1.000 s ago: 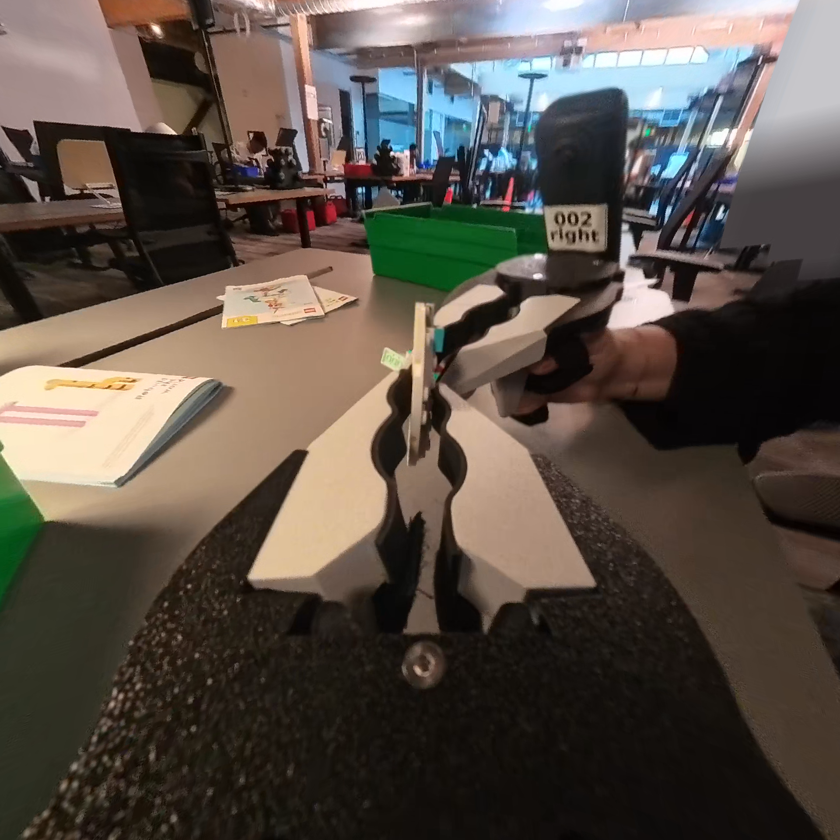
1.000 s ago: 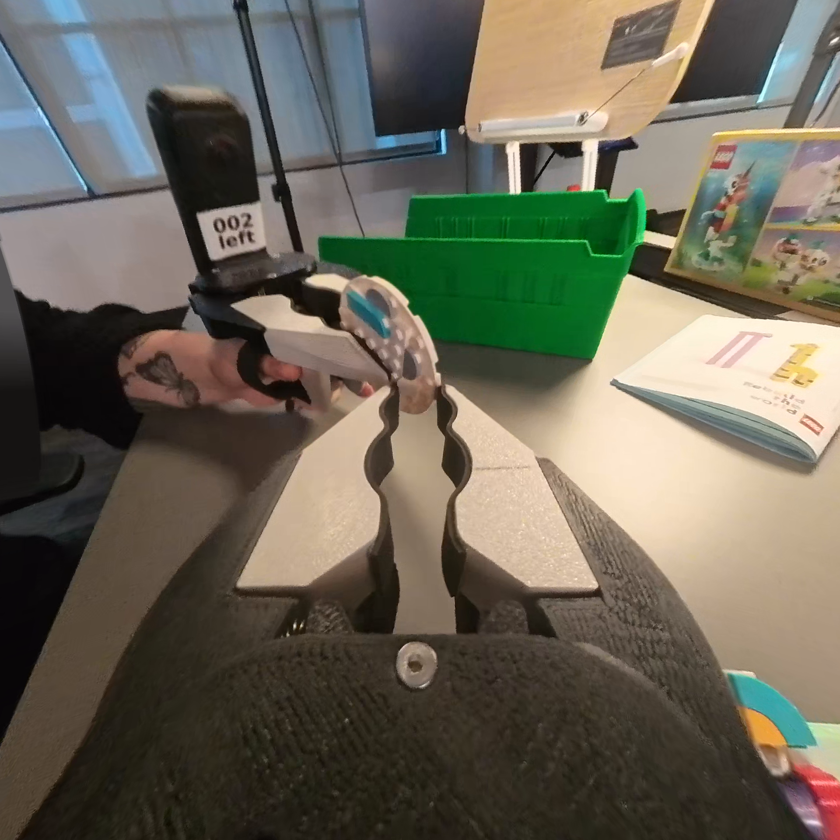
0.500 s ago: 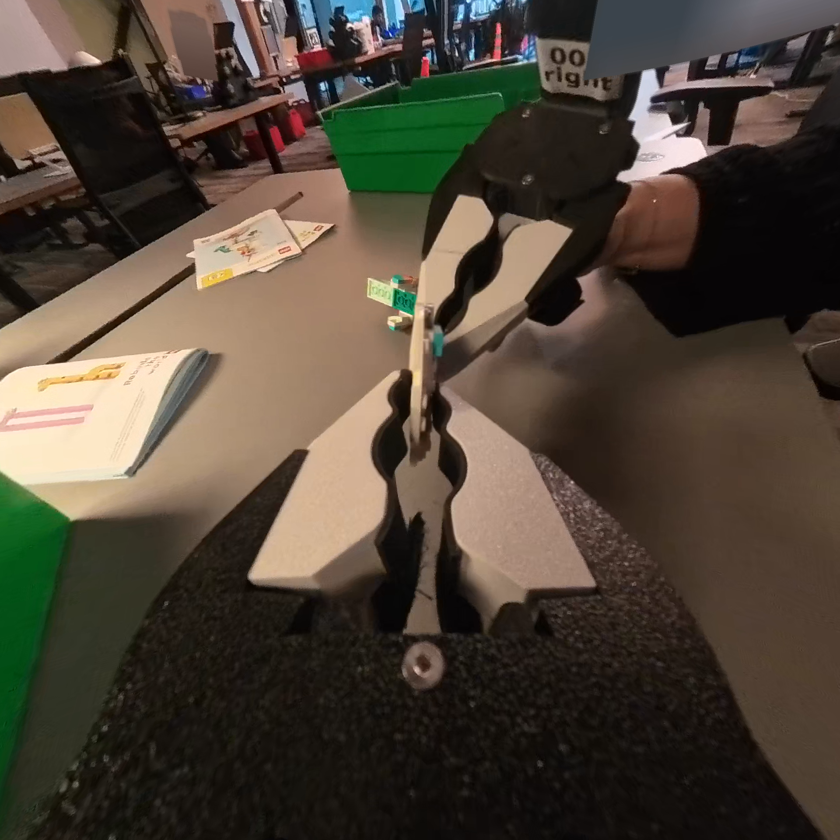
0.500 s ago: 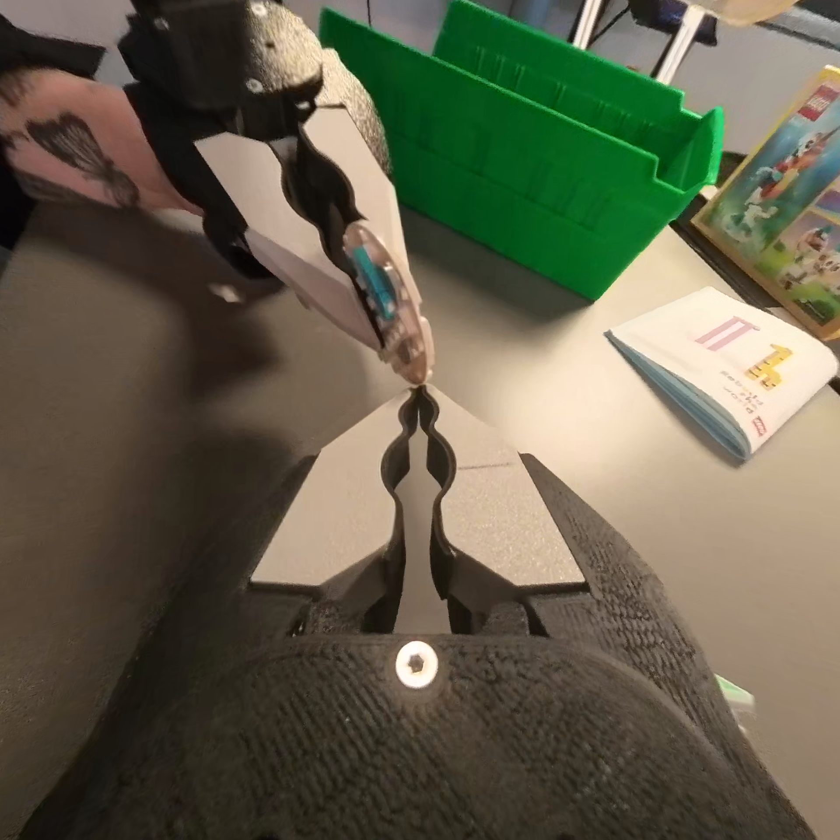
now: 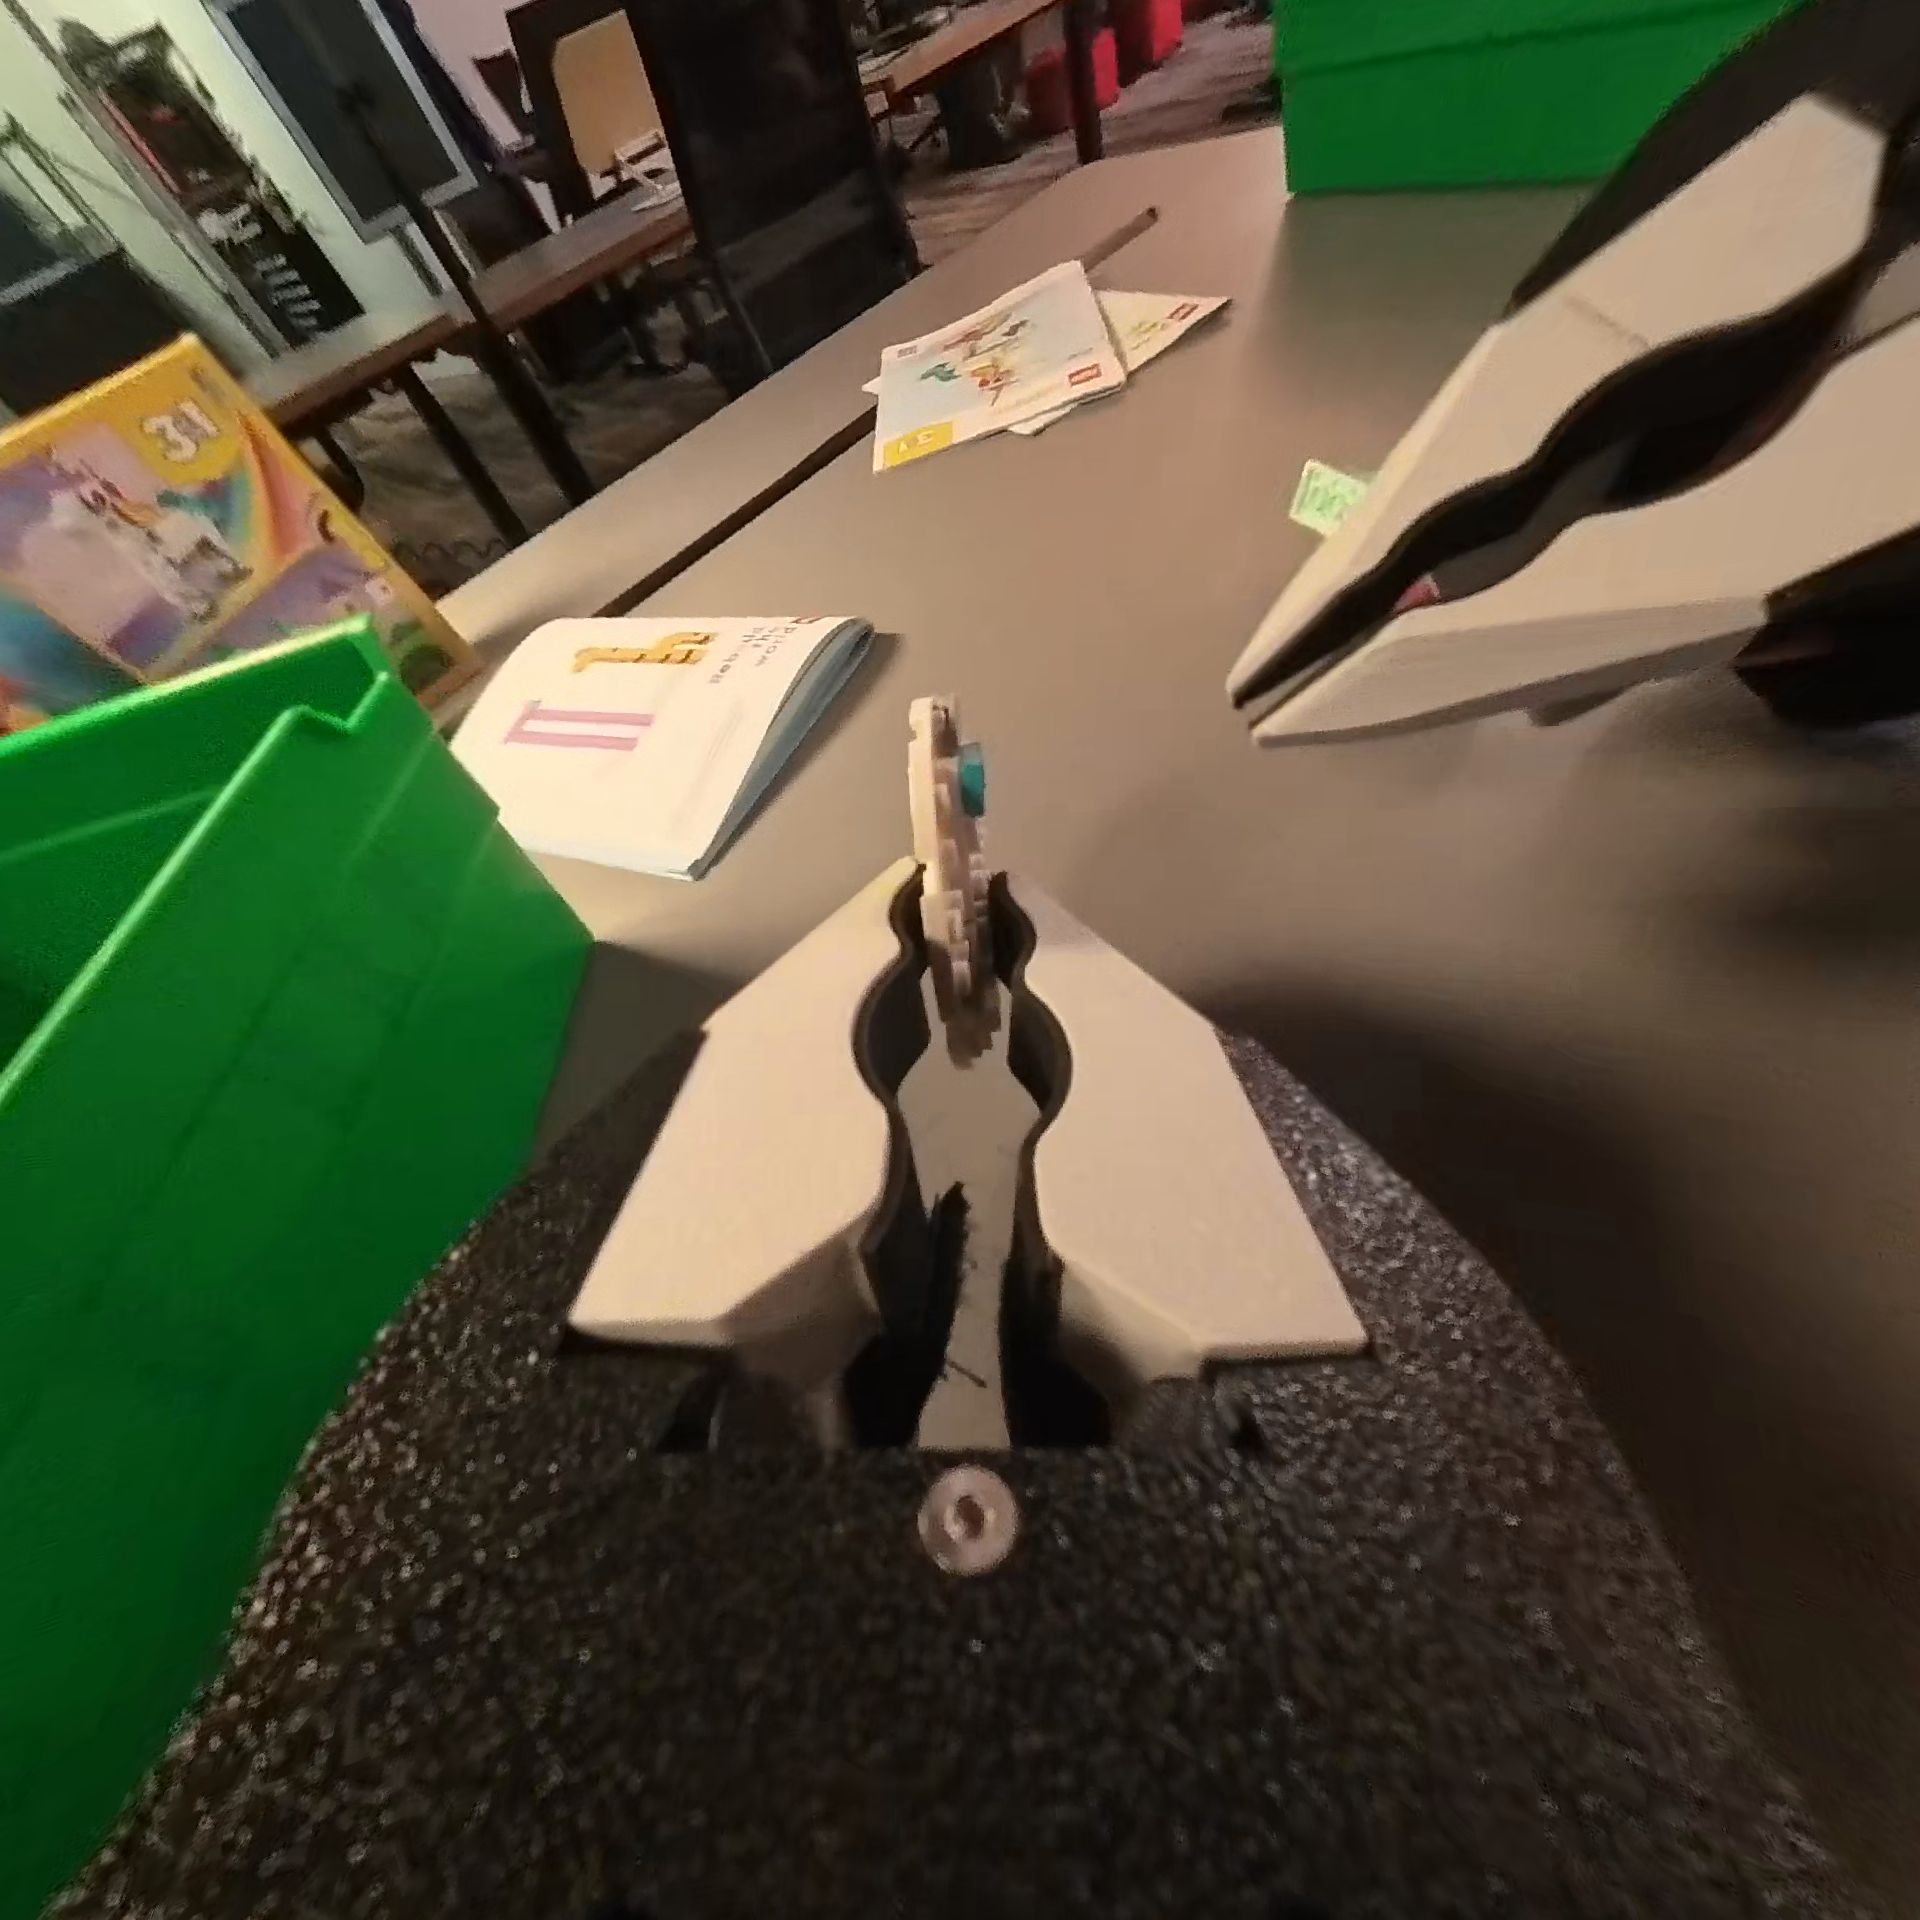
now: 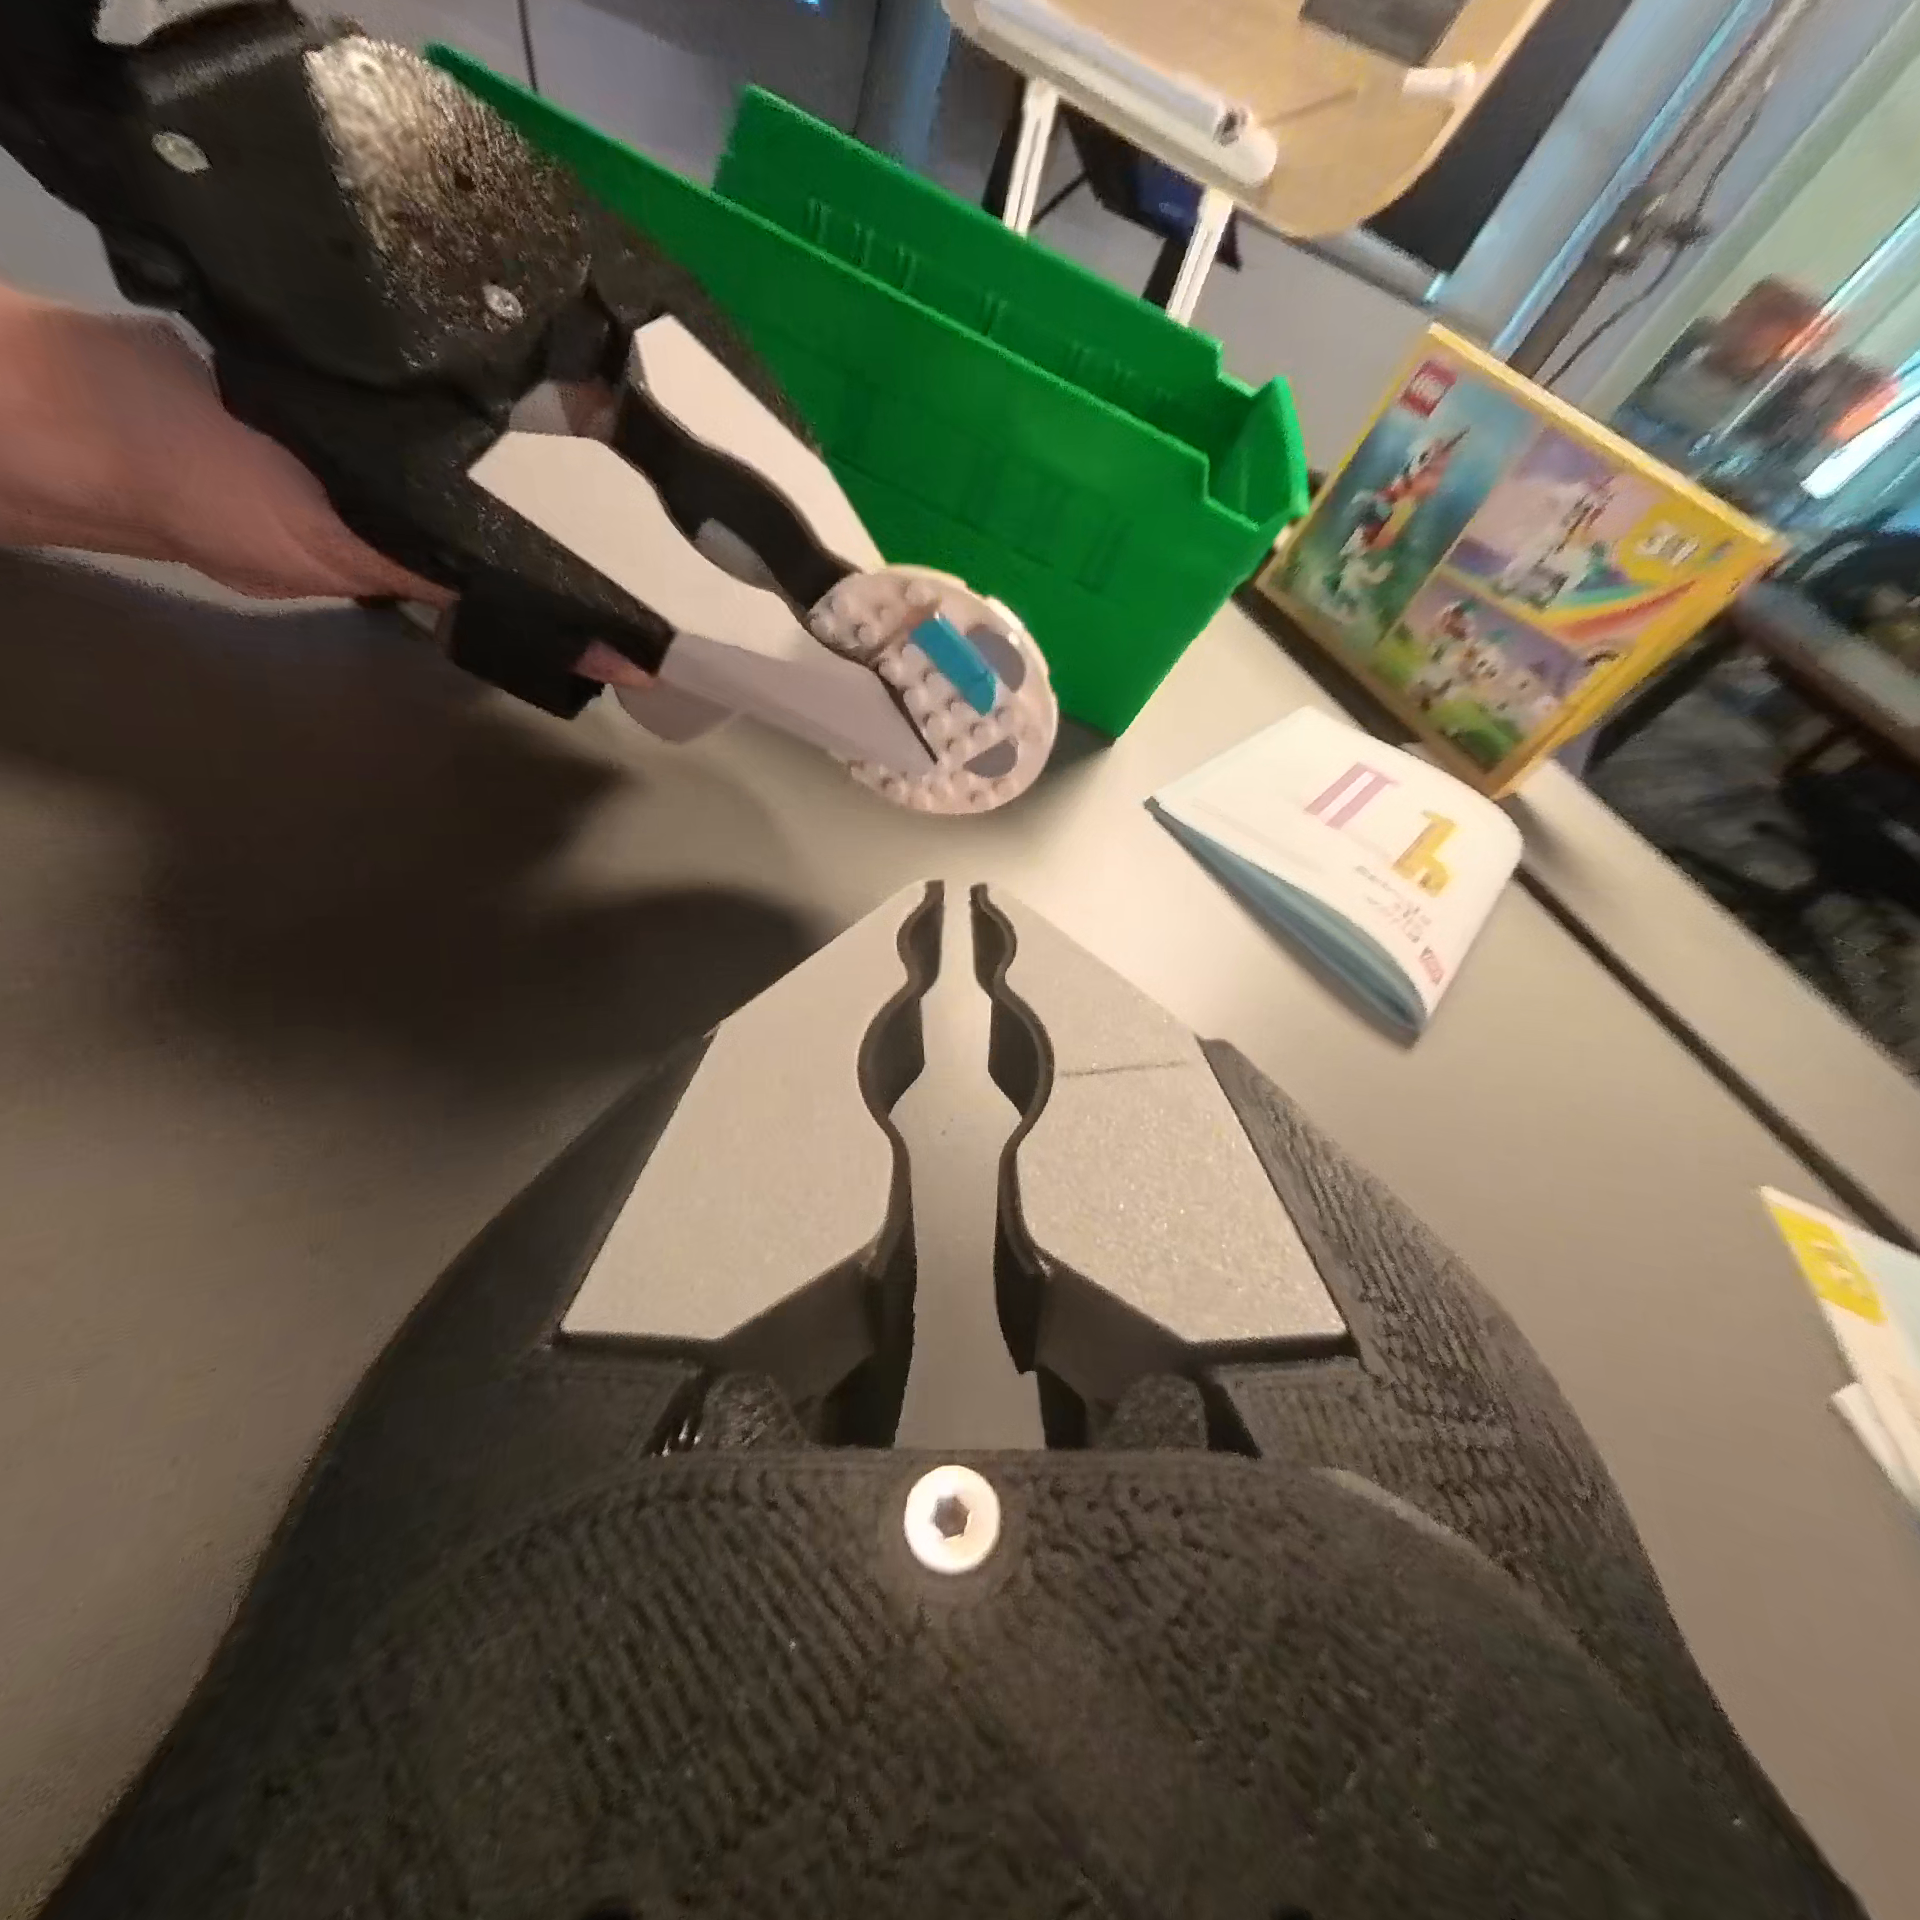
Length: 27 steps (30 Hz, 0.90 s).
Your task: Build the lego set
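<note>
The left gripper [image 5: 961, 935] is pinching a round, pale-grey studded building-brick plate [image 6: 935, 707] carrying a small teal piece [image 6: 951, 660]. Both pads are pressing on the plate's faces, and the plate is standing on edge above the grey tabletop [image 5: 1143, 582].

The right gripper [image 6: 956, 899] is holding nothing. Its fingertips are standing a narrow slit apart, with bare table showing between them.

Governing relation: seen from the right gripper, the plate is lying ahead of the fingertips and slightly to the left, near but not touching. Its studded face is turning toward the right gripper, and its flat plane is running roughly in line with the left gripper's fingers. The left gripper is the nearer tool, being in contact.

Surroundings: an open white instruction booklet [image 5: 665, 727] is lying beyond the plate. A green plastic bin [image 5: 260, 987] is standing to the left, with a yellow toy box [image 6: 1507, 561] behind it.
</note>
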Each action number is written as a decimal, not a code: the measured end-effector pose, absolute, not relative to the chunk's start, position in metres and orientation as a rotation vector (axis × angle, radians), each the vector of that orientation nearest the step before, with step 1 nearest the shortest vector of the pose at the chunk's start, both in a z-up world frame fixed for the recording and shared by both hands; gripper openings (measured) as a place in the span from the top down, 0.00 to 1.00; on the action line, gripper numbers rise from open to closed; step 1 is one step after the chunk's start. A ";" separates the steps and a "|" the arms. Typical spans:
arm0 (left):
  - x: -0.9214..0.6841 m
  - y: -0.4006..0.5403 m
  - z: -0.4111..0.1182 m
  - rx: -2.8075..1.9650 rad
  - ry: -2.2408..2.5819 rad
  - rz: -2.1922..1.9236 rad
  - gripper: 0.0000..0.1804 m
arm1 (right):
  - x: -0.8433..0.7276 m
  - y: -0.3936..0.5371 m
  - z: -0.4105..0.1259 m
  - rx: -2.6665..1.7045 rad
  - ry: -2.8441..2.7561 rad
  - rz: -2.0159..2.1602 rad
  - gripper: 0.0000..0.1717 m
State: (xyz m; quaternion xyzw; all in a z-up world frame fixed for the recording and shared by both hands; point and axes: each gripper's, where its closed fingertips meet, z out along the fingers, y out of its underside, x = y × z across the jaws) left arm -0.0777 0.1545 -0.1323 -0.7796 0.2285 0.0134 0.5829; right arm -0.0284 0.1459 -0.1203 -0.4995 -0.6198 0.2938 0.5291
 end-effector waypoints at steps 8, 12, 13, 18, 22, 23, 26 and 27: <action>-0.063 0.143 -0.150 -2.098 0.480 -0.384 0.96 | -0.031 0.143 -0.120 -1.043 -1.499 0.557 0.99; -0.069 0.148 -0.156 -2.159 0.380 -0.504 0.84 | -0.030 0.146 -0.119 -1.031 -1.488 0.547 0.99; -0.075 0.150 -0.160 -2.175 0.372 -0.460 0.84 | -0.030 0.146 -0.118 -1.026 -1.484 0.545 0.99; -0.100 0.150 -0.165 -2.188 0.299 -0.285 0.66 | -0.028 0.150 -0.114 -1.003 -1.450 0.536 0.99; -0.102 0.126 -0.137 -2.098 0.291 -0.236 0.65 | -0.025 0.153 -0.104 -0.978 -1.393 0.547 0.99; -0.095 0.113 -0.129 -2.074 0.318 -0.256 0.66 | -0.024 0.153 -0.101 -0.971 -1.381 0.549 0.99; -0.057 0.063 -0.113 -2.000 0.467 -0.452 0.71 | -0.021 0.154 -0.097 -0.953 -1.363 0.548 0.99; -0.042 0.043 -0.114 -1.999 0.530 -0.540 0.75 | -0.021 0.154 -0.096 -0.951 -1.363 0.546 0.99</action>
